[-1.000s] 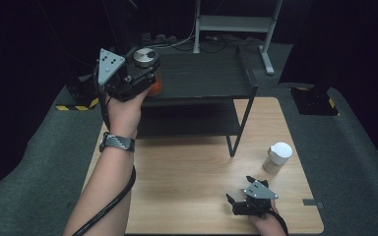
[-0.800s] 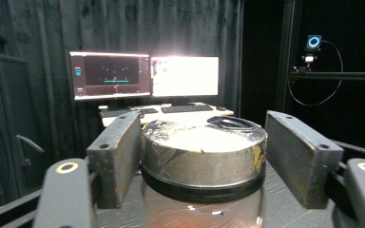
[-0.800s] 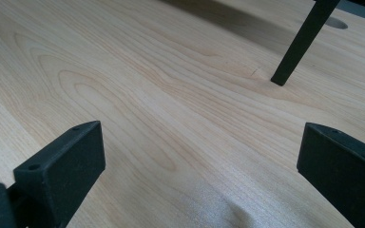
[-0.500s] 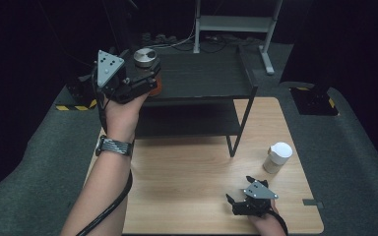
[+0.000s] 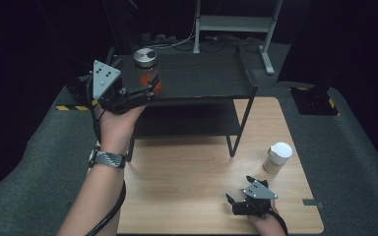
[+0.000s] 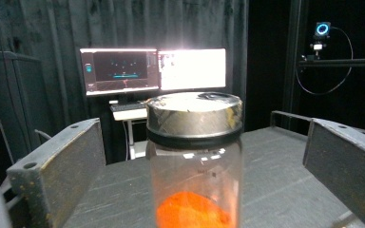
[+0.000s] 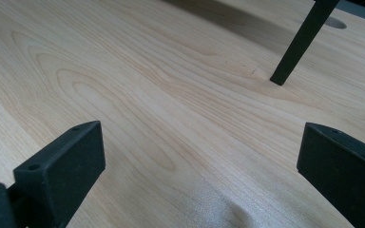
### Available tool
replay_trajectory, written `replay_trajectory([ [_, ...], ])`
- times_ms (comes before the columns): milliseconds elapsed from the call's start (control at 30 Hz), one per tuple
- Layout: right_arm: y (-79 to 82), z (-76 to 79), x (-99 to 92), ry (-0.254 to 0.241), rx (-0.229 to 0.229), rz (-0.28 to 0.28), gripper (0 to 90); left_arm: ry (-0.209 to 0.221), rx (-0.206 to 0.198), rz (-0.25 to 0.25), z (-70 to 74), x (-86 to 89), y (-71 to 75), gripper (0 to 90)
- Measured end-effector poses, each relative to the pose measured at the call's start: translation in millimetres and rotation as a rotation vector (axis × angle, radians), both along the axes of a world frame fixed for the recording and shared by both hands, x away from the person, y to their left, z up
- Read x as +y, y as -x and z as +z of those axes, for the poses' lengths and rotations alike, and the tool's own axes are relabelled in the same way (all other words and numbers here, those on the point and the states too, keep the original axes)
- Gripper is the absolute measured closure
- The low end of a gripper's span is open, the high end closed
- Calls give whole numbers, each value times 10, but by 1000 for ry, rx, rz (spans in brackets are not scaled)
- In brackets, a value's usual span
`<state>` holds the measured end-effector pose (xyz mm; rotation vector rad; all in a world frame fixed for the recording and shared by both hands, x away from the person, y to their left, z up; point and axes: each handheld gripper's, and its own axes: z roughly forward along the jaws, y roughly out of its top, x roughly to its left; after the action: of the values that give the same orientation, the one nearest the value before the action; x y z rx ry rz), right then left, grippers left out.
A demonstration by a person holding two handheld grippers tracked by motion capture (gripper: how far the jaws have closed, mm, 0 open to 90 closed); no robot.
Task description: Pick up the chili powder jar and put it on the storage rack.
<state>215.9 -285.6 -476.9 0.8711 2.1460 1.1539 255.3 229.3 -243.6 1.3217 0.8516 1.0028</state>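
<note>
A clear glass jar (image 5: 146,69) with a metal lid and orange contents stands upright on the top shelf of a black rack (image 5: 206,73), at its left end. My left gripper (image 5: 150,87) is open at the jar's lower half. In the left gripper view the jar (image 6: 194,156) stands between the two jaws of the left gripper (image 6: 204,133), with a gap on each side. My right gripper (image 5: 239,190) is open low over the wooden table (image 5: 187,182) near its front edge; nothing lies between the jaws of the right gripper (image 7: 197,142).
A white lidded bottle (image 5: 278,157) stands on the table at the right, beyond the right gripper. The rack's front right leg (image 7: 299,42) meets the table ahead of the right gripper. Monitors (image 6: 152,69) glow behind the rack.
My left gripper has drawn back and down a little from the jar, which stays in place on the shelf. The right gripper has not moved.
</note>
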Motion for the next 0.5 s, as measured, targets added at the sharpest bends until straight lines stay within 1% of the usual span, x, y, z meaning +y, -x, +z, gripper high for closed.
replay_trajectory([
  [100,3,-3,3,2,-3,-1,11,-7,18,-1,4,16,43,3],
  [200,3,1,7,3,0,-3,11,-5,28,-1,-11,43,76,3],
  [433,0,4,5,-1,4,-7,11,-11,27,-13,-82,96,204,3],
  [500,1,3,6,0,3,-8,11,-6,30,-18,-113,105,233,3],
])
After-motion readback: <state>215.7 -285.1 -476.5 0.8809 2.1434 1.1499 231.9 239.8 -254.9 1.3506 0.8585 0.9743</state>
